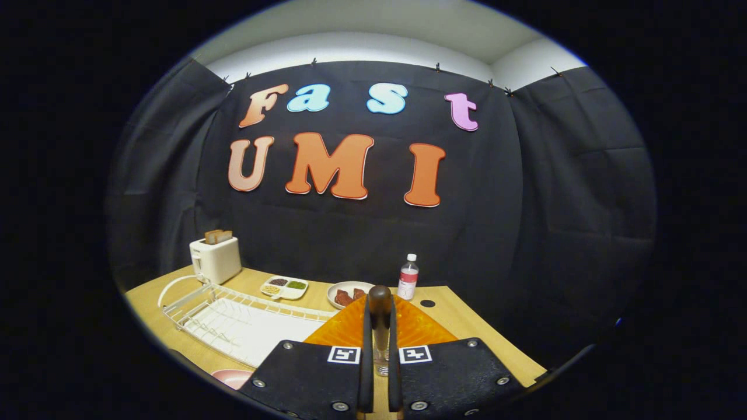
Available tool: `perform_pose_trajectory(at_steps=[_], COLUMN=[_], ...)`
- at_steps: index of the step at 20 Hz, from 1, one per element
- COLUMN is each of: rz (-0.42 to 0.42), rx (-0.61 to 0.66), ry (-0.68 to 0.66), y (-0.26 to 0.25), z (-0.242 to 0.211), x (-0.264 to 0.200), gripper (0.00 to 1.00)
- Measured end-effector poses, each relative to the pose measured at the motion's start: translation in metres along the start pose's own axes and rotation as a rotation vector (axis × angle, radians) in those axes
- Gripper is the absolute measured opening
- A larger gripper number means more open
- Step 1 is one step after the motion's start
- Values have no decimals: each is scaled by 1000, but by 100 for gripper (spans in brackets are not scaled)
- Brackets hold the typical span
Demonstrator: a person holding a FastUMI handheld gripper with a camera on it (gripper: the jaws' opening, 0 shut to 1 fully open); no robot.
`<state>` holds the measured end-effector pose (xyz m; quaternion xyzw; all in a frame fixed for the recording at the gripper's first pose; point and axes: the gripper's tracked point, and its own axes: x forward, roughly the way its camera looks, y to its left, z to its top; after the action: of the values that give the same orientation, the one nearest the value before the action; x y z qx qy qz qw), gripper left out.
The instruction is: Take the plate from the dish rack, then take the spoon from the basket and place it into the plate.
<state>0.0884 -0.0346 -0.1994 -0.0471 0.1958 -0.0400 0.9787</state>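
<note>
My gripper (380,335) is shut on the spoon (379,298). The spoon stands upright between the fingers, with a dark brown rounded end on top and a shiny stem running down between the pads. Just ahead of and below the fingers an orange ribbed plate (421,330) lies flat on the wooden table (467,332); the spoon hangs over its near part. The white wire dish rack (233,318) sits to the left of the plate with no dishes standing in it.
Behind the rack stands a white toaster (215,258) with bread in it. A compartment tray (284,287), a white bowl of reddish food (348,294) and a small bottle (408,278) line the table's back. A pink item (232,378) lies beside the left finger.
</note>
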Motion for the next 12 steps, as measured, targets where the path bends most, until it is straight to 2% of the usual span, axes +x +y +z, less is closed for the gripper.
perform_pose_trajectory(at_steps=[5, 9, 12], rz=[159, 286, 349], rx=[36, 35, 10], ry=[-6, 39, 65], y=[46, 94, 120], z=[7, -18, -42], x=[-36, -58, -66], gripper=[10, 10, 10])
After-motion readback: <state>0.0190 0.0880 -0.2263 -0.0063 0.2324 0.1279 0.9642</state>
